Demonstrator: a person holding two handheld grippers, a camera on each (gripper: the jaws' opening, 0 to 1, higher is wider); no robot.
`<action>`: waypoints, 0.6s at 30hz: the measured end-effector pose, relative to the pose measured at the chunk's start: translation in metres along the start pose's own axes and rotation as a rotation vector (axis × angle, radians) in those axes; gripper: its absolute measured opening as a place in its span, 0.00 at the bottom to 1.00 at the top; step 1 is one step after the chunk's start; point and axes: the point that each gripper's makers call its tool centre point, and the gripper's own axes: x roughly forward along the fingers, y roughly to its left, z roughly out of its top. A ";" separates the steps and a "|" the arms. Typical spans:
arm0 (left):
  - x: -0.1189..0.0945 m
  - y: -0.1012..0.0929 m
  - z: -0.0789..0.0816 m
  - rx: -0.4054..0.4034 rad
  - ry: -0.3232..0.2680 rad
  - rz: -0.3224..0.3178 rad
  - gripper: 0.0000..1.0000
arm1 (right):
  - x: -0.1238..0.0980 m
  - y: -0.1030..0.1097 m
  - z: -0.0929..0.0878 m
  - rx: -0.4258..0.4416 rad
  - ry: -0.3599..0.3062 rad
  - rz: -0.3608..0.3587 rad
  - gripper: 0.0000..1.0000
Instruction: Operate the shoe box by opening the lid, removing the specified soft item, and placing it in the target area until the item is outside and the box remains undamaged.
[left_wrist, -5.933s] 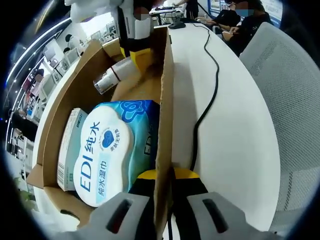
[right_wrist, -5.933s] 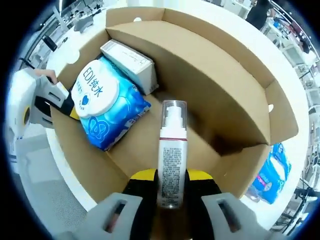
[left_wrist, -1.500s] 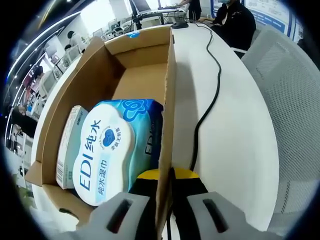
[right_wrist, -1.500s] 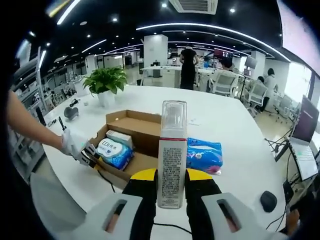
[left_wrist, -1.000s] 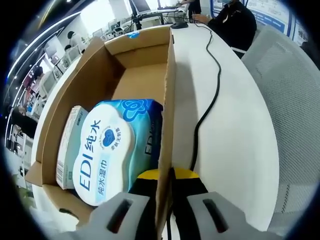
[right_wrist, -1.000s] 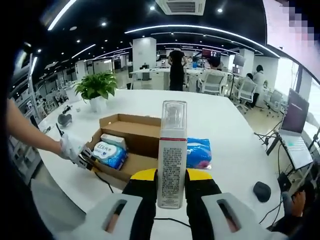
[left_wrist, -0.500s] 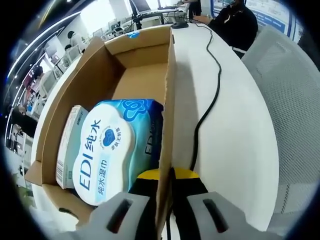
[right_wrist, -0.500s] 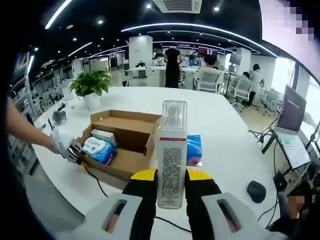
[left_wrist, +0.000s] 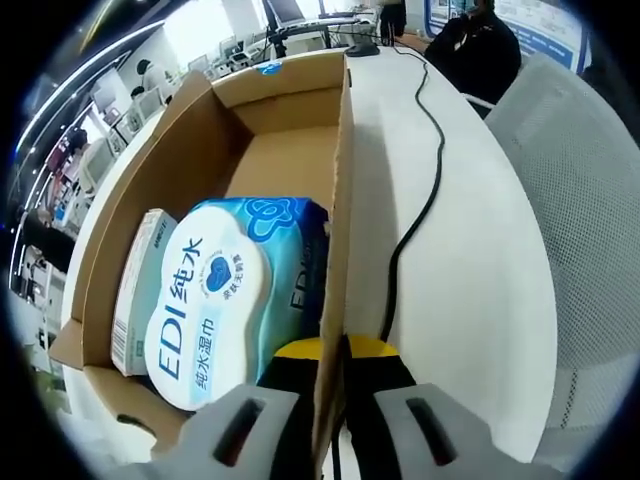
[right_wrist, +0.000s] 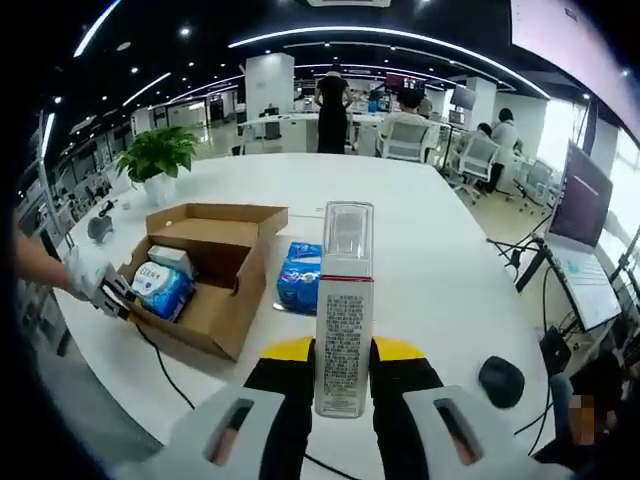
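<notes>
Open office: white desks (right_wrist: 430, 260), mesh chair (left_wrist: 590, 230), curved ceiling light strips (right_wrist: 400, 38).

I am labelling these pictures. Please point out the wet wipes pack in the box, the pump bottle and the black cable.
wet wipes pack (left_wrist: 205, 305), left gripper view, on its white lid.
pump bottle (right_wrist: 343, 340), right gripper view, on its printed label.
black cable (left_wrist: 432, 160), left gripper view, on its curve across the white table.

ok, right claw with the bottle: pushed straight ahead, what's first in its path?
Probably the bare white table: the right claw, shut on the pump bottle, points at open tabletop. The blue pack lies left of that line.
</notes>
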 end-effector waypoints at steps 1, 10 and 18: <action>0.000 0.000 0.000 -0.002 0.001 -0.001 0.04 | 0.000 -0.002 0.001 0.015 -0.004 -0.003 0.17; -0.001 0.000 0.001 -0.015 0.005 -0.001 0.04 | 0.009 -0.016 -0.005 0.054 0.025 -0.001 0.18; -0.001 0.001 0.001 -0.024 0.007 -0.001 0.04 | 0.031 -0.028 -0.009 0.065 0.042 0.000 0.18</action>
